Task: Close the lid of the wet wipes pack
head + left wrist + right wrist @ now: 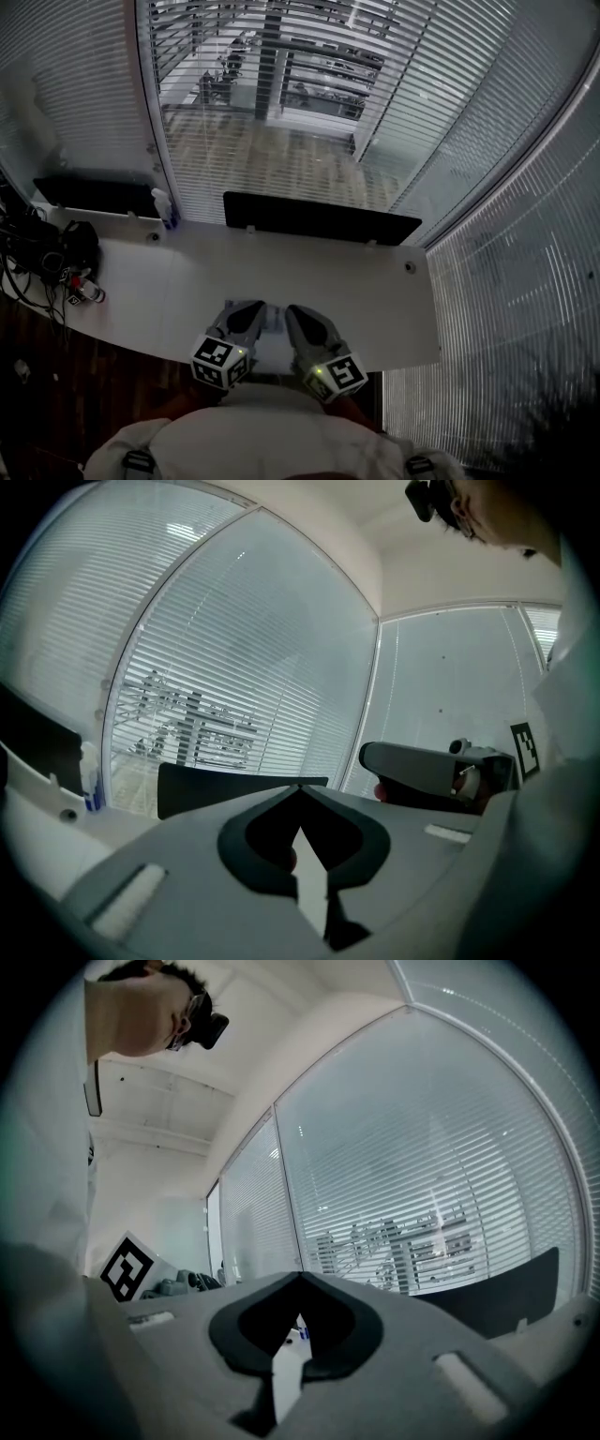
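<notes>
No wet wipes pack shows in any view. Both grippers are held close together over the front edge of the white desk (pixel 281 267), just ahead of the person's chest. My left gripper (pixel 246 311) has its jaws closed tip to tip, and the left gripper view shows the left gripper (pixel 300 787) with nothing between its fingers. My right gripper (pixel 300 315) is shut too; in its own view the right gripper (pixel 300 1276) is empty and points up towards the blinds. The right gripper's body (pixel 431 766) appears in the left gripper view.
A long black panel (pixel 319 217) stands at the desk's far edge, with another black panel (pixel 94 195) at the far left. A small spray bottle (pixel 165 208) stands between them. Tangled cables and dark gear (pixel 47 258) lie at the left end. Window blinds lie beyond.
</notes>
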Demonstrator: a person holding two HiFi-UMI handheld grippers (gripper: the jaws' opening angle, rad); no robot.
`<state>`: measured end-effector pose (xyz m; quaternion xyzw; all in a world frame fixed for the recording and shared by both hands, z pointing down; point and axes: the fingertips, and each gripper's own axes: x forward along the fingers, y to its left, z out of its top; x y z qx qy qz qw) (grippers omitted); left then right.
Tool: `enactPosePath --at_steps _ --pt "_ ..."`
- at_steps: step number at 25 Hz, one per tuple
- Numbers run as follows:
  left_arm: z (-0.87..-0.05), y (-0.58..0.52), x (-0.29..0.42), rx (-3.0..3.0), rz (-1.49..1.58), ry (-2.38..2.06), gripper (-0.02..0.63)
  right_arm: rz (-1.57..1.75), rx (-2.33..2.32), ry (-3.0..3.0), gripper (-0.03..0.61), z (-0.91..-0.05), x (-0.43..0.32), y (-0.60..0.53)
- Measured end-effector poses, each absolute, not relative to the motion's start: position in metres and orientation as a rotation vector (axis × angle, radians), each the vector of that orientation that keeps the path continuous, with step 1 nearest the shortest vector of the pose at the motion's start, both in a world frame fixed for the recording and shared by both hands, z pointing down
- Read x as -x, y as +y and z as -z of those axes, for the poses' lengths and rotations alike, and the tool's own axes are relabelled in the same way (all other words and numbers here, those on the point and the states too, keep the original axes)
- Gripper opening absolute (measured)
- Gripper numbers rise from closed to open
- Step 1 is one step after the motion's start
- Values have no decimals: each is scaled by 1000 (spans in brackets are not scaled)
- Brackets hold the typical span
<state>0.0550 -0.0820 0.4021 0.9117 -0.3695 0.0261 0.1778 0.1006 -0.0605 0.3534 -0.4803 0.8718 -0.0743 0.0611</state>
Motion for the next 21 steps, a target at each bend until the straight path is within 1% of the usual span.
enactPosePath --at_steps 8,21 --pt "-406 -79 -55 -2568 -94 -1034 2 311 1444 2624 -2 -360 -102 -58" --pt "-401 -71 -60 -2580 -84 -1019 2 275 1440 2648 -1 -355 -102 -51"
